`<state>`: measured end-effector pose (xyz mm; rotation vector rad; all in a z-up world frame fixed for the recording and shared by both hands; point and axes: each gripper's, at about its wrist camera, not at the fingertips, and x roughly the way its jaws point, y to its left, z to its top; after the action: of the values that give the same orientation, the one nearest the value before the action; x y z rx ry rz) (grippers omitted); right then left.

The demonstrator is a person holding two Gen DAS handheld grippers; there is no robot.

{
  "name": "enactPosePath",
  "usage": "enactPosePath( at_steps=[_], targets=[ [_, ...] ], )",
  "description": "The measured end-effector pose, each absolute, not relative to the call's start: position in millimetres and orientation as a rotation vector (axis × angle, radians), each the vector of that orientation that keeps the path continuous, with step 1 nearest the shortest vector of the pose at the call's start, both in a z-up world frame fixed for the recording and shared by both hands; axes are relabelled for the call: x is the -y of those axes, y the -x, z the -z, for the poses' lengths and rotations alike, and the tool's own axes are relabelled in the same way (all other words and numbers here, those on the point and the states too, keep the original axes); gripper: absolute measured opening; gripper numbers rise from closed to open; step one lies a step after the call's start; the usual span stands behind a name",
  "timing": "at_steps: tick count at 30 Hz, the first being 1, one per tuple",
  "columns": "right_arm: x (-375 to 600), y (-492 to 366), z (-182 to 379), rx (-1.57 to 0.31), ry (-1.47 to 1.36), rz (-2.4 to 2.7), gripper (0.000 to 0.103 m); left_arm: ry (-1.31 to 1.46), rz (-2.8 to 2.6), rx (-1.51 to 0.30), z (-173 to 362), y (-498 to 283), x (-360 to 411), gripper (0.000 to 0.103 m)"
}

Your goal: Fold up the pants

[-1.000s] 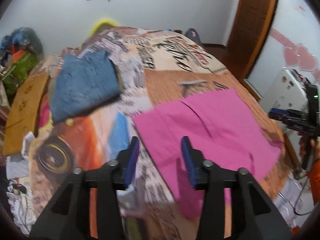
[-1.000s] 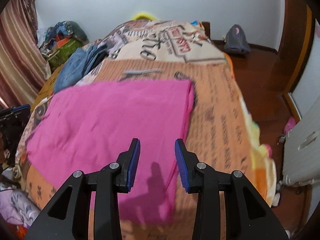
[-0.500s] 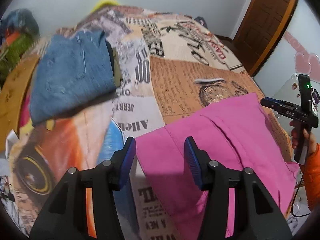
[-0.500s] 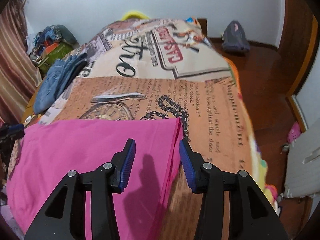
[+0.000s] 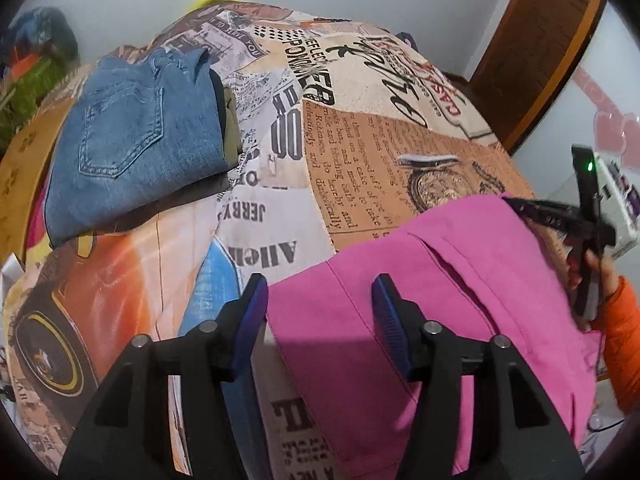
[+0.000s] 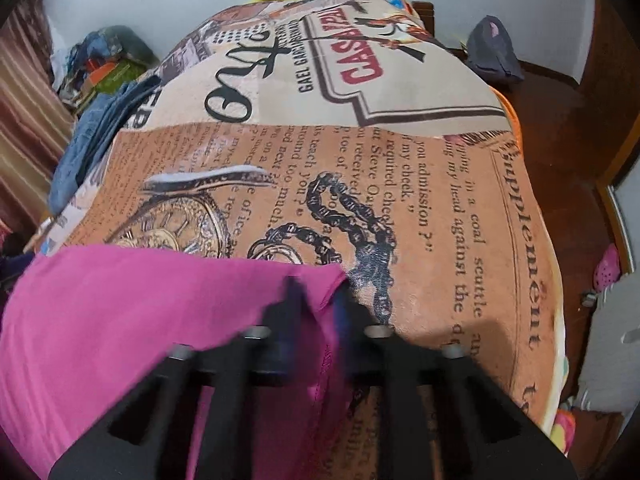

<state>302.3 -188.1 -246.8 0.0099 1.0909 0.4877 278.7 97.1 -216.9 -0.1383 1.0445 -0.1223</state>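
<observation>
Right wrist: right tongs [image 6: 316,300] pinch pink pants [image 6: 120,320] corner.

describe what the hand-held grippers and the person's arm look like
Each hand-held gripper, left and right, is a black frame with silver screws and two fingers faced with ribbed blue pads. An orange sleeve covers the right arm.

A bed covered by a printed newspaper-and-poster patterned sheet [image 5: 360,128] fills both views. Flat bright pink fabric pants [image 5: 460,300] are laid on it at lower right of the left wrist view, lower left of the right. Folded blue denim jeans [image 5: 132,144] are seen at upper left.
</observation>
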Motion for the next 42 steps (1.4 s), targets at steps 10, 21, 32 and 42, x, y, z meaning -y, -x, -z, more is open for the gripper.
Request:
enactPosePath(
  at_steps=[10, 21, 32, 42],
  targets=[
    [190, -297, 238, -1.014, -0.015, -0.476, 0.005, 0.141, 0.157, -1.042, 209, -277, -93, 0.021],
    [187, -300, 231, -0.99, -0.002, -0.467, 0.005, 0.257, 0.108, -1.114, 228, -277, -122, 0.057],
    [186, -301, 234, -0.974, 0.032, -0.445, 0.004, 0.202, 0.167, -1.076, 227, -288, -106, 0.013],
    [176, -322, 229, -0.929, 0.105, -0.385, 0.004, 0.024, 0.025, -1.019, 207, -291, -112, 0.003]
  ],
)
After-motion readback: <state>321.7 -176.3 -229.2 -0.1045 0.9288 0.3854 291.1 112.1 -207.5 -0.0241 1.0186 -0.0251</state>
